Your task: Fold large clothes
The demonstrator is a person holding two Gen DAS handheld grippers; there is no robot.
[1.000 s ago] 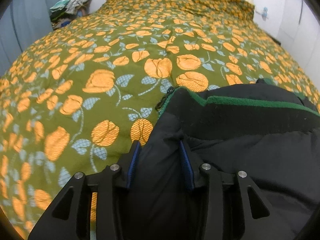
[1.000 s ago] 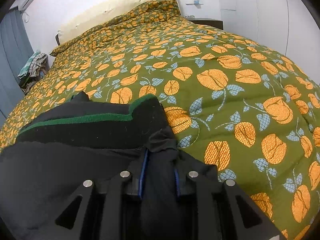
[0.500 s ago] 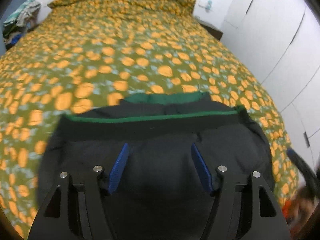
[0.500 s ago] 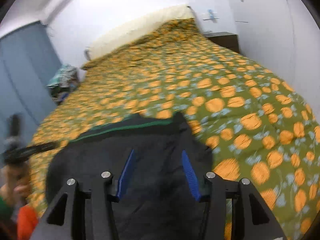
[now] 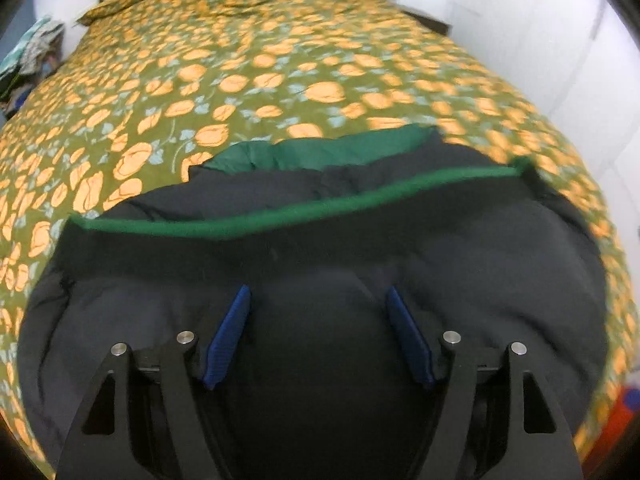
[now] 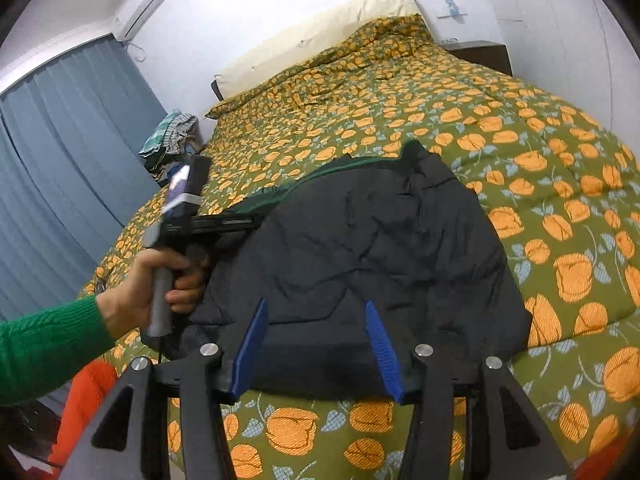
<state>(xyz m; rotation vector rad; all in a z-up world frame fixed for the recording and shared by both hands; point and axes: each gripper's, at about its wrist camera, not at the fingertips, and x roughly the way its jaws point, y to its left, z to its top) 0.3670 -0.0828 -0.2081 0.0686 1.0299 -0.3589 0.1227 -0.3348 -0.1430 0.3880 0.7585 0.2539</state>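
A black quilted jacket (image 6: pixel 360 248) with green lining lies folded on the bed near its front edge; it also shows in the left wrist view (image 5: pixel 320 248), with a green trim band (image 5: pixel 280 216) across it. My left gripper (image 5: pixel 318 296) is open and empty, hovering just above the jacket's near part. In the right wrist view the left gripper (image 6: pixel 224 222) reaches over the jacket's left edge, held by a hand in a green sleeve. My right gripper (image 6: pixel 314 312) is open and empty, raised above the jacket's front edge.
The bed (image 6: pixel 520 128) has a green cover with orange flowers. A cream pillow (image 6: pixel 320 36) lies at the head. A clothes pile (image 6: pixel 168 136) sits left of the bed by blue curtains (image 6: pixel 60 168). A dark nightstand (image 6: pixel 480 50) stands far right. White wardrobe doors (image 5: pixel 580 40) are on the right.
Both grippers let go of the jacket, opened and pulled back and up. The jacket now lies folded on the bed.
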